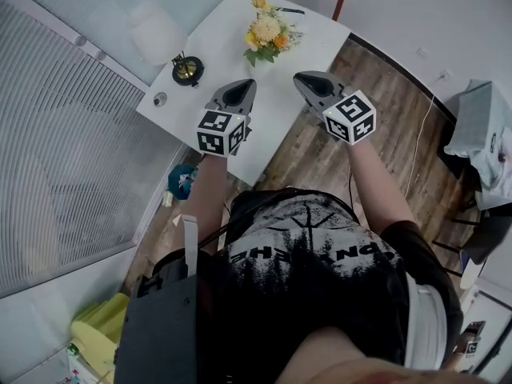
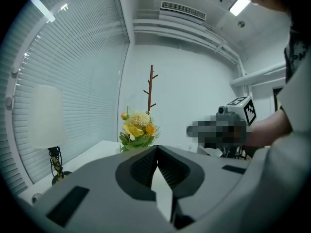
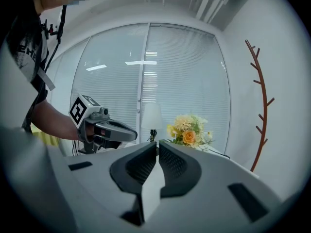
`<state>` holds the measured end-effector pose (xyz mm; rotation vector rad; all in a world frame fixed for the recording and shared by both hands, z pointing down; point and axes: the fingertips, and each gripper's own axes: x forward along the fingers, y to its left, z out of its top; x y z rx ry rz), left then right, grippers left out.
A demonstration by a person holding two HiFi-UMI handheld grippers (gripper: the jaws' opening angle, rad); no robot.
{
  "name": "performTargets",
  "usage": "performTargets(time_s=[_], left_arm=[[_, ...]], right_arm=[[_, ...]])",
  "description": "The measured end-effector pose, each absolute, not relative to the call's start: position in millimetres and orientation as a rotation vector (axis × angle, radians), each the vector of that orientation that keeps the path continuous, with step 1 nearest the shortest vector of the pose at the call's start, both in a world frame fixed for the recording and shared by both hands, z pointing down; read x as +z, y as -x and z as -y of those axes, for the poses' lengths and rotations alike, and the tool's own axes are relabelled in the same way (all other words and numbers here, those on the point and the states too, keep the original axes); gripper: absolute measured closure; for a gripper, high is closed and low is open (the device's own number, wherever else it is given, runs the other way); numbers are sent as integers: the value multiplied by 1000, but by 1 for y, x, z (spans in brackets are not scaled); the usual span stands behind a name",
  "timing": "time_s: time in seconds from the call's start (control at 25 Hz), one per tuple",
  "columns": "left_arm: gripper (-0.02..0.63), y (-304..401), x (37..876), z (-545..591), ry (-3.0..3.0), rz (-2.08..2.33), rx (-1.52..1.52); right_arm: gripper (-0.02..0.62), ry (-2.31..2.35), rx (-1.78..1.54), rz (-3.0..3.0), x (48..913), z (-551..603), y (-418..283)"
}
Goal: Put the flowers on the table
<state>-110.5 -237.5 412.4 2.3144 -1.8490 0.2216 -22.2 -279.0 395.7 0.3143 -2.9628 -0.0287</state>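
Observation:
A bunch of yellow, cream and orange flowers stands on the white table near its far edge, also seen beyond the jaws in the left gripper view as flowers and in the right gripper view as flowers. My left gripper hovers over the table, shut and empty, its tips meeting. My right gripper hangs beside it near the table's right edge, also shut with nothing between the jaws. Both point toward the flowers from a short distance.
A white-shaded lamp with a dark base stands at the table's left. Window blinds run along the left. A brown coat stand rises behind the table. Wooden floor lies to the right, with a chair and clothes further right.

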Motion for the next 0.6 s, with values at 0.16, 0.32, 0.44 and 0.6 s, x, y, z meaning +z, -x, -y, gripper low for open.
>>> performTargets(time_s=[0.16, 0.32, 0.44, 0.6], left_arm=[[594, 112, 412, 236, -2315, 1849, 229], [595, 112, 414, 236, -2312, 1847, 234], [594, 110, 413, 235, -2316, 1841, 241], [594, 107, 413, 234, -2321, 1836, 249]], right_arm=[[566, -320, -28, 2967, 396, 278, 23], [566, -323, -27, 2971, 397, 278, 23], [566, -327, -22, 2973, 397, 276, 22], [566, -333, -21, 2972, 398, 274, 19]])
